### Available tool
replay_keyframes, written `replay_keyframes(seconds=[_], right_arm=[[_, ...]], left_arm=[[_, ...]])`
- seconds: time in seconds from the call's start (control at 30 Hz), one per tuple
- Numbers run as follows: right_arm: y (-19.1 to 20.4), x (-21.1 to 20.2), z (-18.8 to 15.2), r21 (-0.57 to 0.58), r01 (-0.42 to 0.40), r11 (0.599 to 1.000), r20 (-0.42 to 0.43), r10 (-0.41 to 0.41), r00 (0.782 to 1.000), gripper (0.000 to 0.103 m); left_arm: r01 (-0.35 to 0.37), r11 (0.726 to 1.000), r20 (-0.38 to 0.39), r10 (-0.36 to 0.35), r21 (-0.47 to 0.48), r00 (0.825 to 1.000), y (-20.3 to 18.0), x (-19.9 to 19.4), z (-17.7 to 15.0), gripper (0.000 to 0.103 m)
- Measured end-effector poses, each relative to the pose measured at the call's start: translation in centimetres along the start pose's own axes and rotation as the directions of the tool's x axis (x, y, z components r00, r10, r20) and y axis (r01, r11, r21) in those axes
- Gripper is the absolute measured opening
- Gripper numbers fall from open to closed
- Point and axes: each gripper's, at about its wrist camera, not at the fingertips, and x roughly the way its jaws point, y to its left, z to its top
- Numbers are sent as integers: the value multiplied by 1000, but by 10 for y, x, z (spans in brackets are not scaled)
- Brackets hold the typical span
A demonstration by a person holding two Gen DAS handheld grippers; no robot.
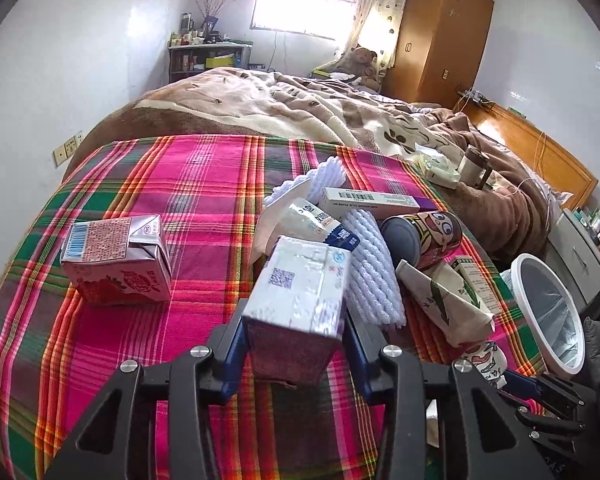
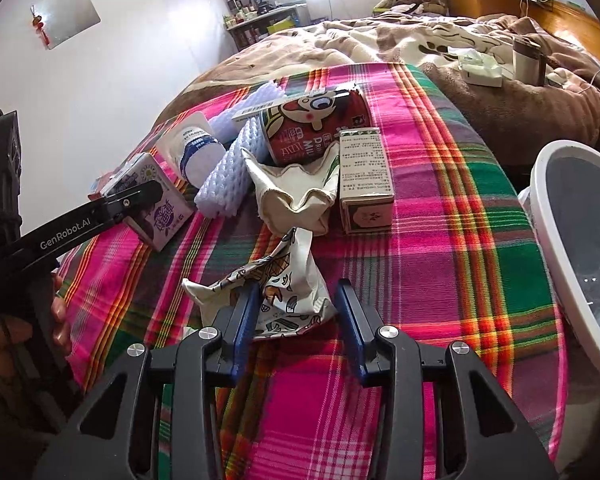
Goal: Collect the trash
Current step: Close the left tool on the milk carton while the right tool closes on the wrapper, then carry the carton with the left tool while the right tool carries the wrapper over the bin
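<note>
In the left wrist view my left gripper (image 1: pixel 296 308) is shut on a silver and purple drink carton (image 1: pixel 300 288), a blue pad against each side. A pink carton (image 1: pixel 116 264) stands apart on the plaid cloth (image 1: pixel 204 184) to its left. In the right wrist view my right gripper (image 2: pixel 298 286) is shut on a crumpled printed paper cup (image 2: pixel 288 300). Beyond it lie a cream crumpled cup (image 2: pixel 296 188), a green-edged box (image 2: pixel 364 176), a red cartoon can (image 2: pixel 312 124) and white foam netting (image 2: pixel 224 176). The white bin (image 2: pixel 580 240) stands off the bed's right edge.
A brown blanket (image 1: pixel 300 108) covers the far half of the bed, with a lidded mug (image 1: pixel 472 164) and a tissue pack (image 1: pixel 440 172) on it. A wooden headboard (image 1: pixel 540 148) and a wardrobe (image 1: pixel 444 32) stand to the right. A hand (image 2: pixel 20 340) holds the left gripper.
</note>
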Motion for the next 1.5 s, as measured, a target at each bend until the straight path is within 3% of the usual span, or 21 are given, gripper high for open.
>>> replay_keyframes(seconds=[0.13, 0.43, 0.73, 0.97, 1.5], right_arm=[[-1, -4, 0, -3, 1, 1000, 14, -1, 1000, 40], [-6, -19, 0, 2, 2, 1000, 63, -2, 998, 40], [-17, -38, 1, 27, -1, 1000, 111, -2, 994, 40], [-34, -63, 3, 43, 14, 999, 162, -21, 987, 40], [-110, -117, 4, 173, 146, 974, 262, -188, 946, 40]], left_arm=[[-8, 1000, 17, 8, -6, 1000, -2, -8, -2, 37], [-7, 1000, 54, 7, -1, 998, -12, -32, -6, 37], [3, 999, 120, -9, 52, 993, -44, -65, -8, 37], [52, 994, 151, -66, 92, 986, -76, -86, -8, 37], [163, 965, 160, -197, 206, 967, -172, -92, -10, 37]])
